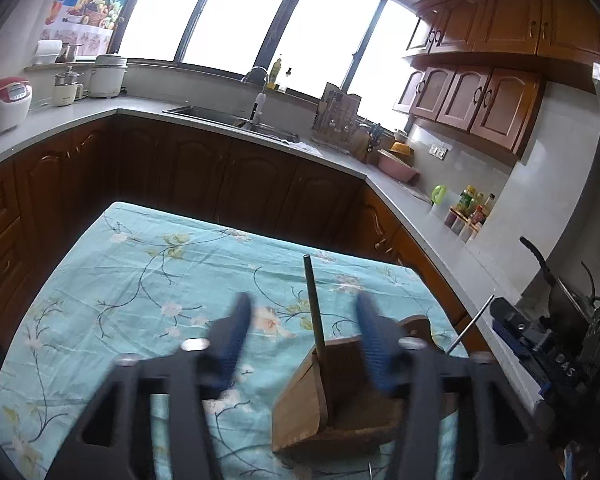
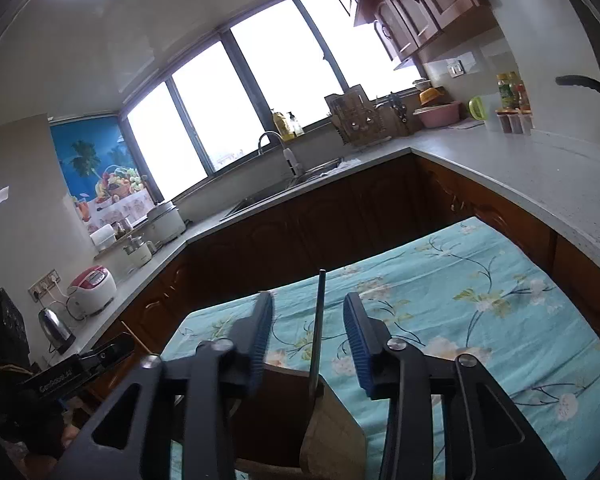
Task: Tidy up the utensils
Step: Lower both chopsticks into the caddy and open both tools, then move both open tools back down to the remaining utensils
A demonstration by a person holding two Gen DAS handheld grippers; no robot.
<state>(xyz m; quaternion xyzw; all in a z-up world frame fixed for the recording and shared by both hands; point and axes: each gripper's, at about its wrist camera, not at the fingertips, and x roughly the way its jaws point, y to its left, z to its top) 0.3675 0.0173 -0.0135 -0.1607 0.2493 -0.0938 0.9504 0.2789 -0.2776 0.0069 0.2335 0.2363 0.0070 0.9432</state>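
Standing in wooden holder (image 1: pixel 332 392), green stick (image 1: pixel 313 300); metal rod (image 2: pixel 316 332) opposite.

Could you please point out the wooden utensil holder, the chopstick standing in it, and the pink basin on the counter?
Wooden utensil holder (image 1: pixel 300 404): left wrist view, on its near side wall.
Chopstick (image 1: pixel 313 304): left wrist view, midway up the shaft.
Pink basin (image 2: pixel 437 114): right wrist view, on its outer wall.
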